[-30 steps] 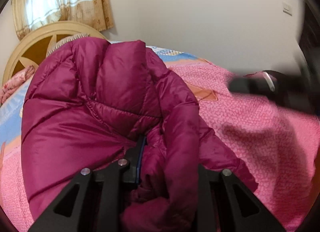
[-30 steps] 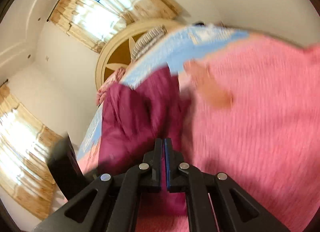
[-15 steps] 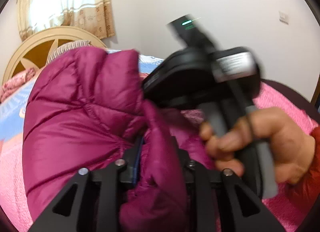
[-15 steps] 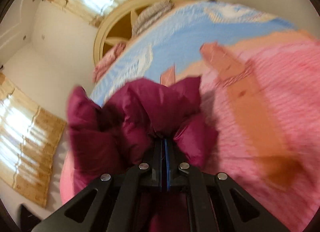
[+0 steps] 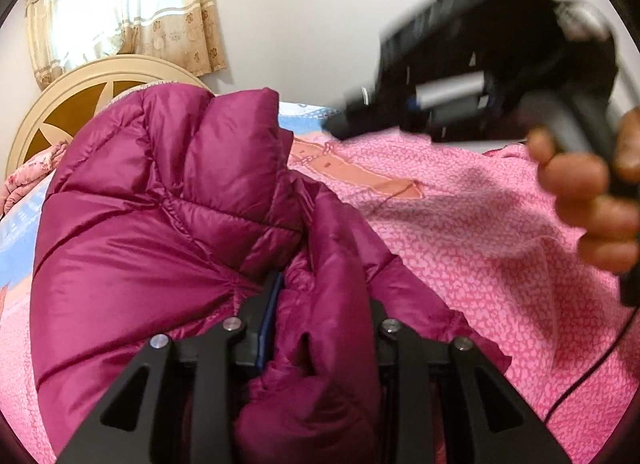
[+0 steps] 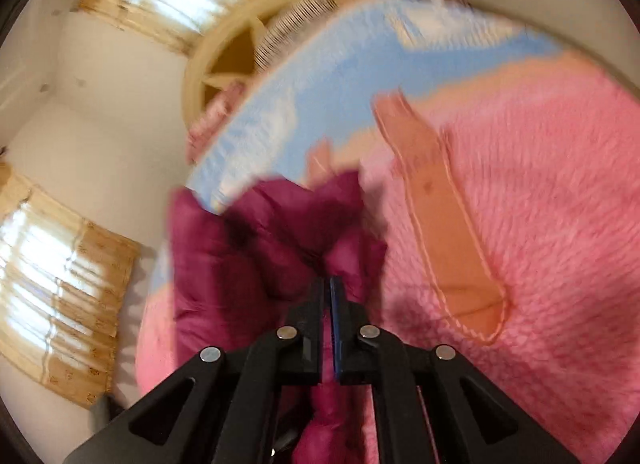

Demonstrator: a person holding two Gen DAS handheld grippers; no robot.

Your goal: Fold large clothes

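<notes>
A magenta puffer jacket (image 5: pixel 160 203) lies bunched on the pink bedspread (image 5: pixel 480 232). My left gripper (image 5: pixel 320 304) is shut on a thick fold of the jacket, which bulges between and over the fingers. In the left wrist view my right gripper (image 5: pixel 344 123) is blurred, held in the air above the bed to the right, well clear of the jacket, in a bare hand (image 5: pixel 592 199). In the right wrist view the right gripper (image 6: pixel 330 296) has its jaws together, with the jacket (image 6: pixel 260 248) just ahead of and below the tips; the frame is blurred.
A cream round headboard (image 5: pixel 80 103) and curtained window (image 5: pixel 120 11) stand at the bed's far end. The bedspread turns blue (image 6: pixel 340 75) towards the headboard, with an orange patch (image 6: pixel 448 232) on the pink. A black cable (image 5: pixel 592 376) hangs at the right.
The right gripper has swung from right over the jacket to up high and right of it. The left gripper keeps its hold on the jacket fold.
</notes>
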